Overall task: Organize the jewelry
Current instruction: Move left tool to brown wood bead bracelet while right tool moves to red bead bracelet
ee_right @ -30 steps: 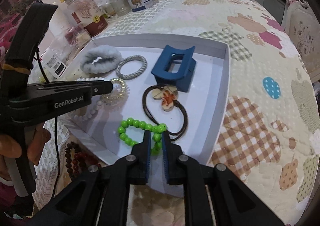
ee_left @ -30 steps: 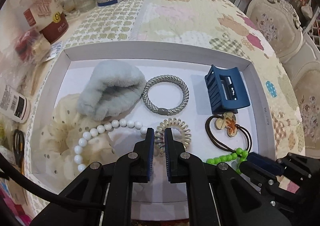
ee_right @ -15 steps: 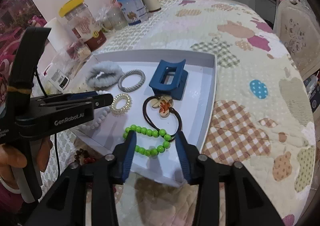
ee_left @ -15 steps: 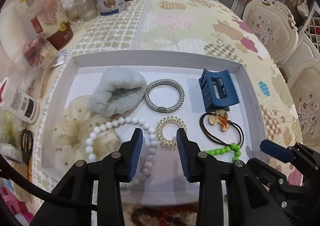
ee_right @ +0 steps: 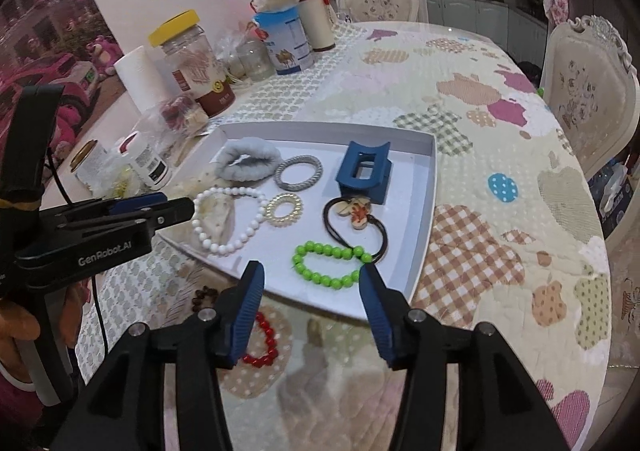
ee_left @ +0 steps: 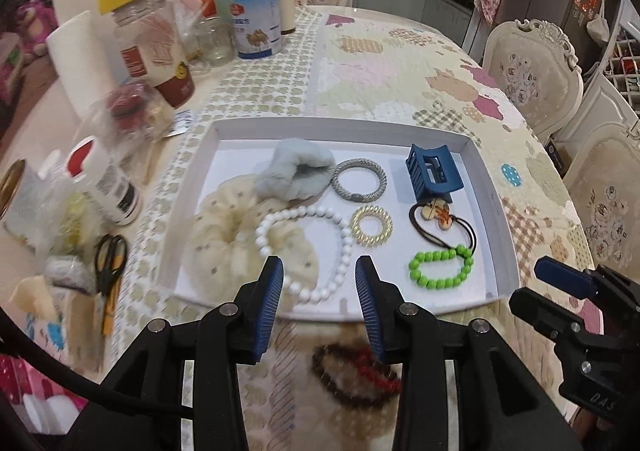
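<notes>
A white tray (ee_left: 500, 211) (ee_right: 430, 187) holds a gold spiral hair tie (ee_left: 370, 227), a green bead bracelet (ee_right: 326, 265), a white bead bracelet (ee_left: 304, 247), two scrunchies, a grey hair tie, a blue claw clip (ee_left: 432, 175) and a brown tie with a flower charm. My left gripper (ee_left: 318, 271) hangs above the tray's near edge. Its jaws are opening, with nothing held. My right gripper (ee_right: 311, 275) hovers short of the green bracelet, its jaws also opening and holding nothing. A red and a brown bead bracelet (ee_left: 356, 375) lie on the tablecloth in front of the tray.
Jars, bottles, a paper roll (ee_left: 76, 63) and scissors (ee_left: 108, 255) crowd the table left of the tray. Upholstered chairs (ee_left: 532, 75) stand at the right. In the right wrist view, a hand holds the left gripper's handle at the left edge.
The left gripper was shut on the gold spiral hair tie and the right on the green bracelet. Both have opened, let go, and pulled back and up from the tray.
</notes>
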### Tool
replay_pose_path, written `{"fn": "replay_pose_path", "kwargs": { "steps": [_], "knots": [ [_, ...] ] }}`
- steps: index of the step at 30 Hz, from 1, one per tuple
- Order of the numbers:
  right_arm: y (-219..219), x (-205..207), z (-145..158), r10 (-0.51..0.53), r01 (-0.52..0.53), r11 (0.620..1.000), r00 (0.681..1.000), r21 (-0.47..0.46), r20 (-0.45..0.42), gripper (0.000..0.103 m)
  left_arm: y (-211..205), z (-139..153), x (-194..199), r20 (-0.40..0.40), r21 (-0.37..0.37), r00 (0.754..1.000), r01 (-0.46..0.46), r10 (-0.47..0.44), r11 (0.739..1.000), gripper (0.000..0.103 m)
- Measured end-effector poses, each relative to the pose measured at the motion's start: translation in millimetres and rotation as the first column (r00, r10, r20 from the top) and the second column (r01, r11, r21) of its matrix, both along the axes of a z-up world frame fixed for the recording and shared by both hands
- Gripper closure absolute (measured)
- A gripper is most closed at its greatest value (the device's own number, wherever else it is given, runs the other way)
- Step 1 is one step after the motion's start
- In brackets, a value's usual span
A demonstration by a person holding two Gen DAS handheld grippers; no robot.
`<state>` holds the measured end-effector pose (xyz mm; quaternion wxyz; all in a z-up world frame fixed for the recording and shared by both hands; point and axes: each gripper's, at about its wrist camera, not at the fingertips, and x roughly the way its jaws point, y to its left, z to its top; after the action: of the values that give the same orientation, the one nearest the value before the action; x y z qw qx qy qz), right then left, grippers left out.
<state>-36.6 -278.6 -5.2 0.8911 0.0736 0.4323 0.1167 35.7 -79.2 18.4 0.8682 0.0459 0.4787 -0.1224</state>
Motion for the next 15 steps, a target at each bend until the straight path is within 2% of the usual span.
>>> {"fn": "replay_pose_path", "kwargs": {
  "steps": [15],
  "knots": [
    [35.9, -44.2, 16.7, 0.043, -0.042, 0.999, 0.998, -0.022, 0.045, 0.048, 33.1, 16.6, -55.4, 0.043, 0.009, 0.999, -0.019, 0.019, 1.000, 0.076]
  ]
}}
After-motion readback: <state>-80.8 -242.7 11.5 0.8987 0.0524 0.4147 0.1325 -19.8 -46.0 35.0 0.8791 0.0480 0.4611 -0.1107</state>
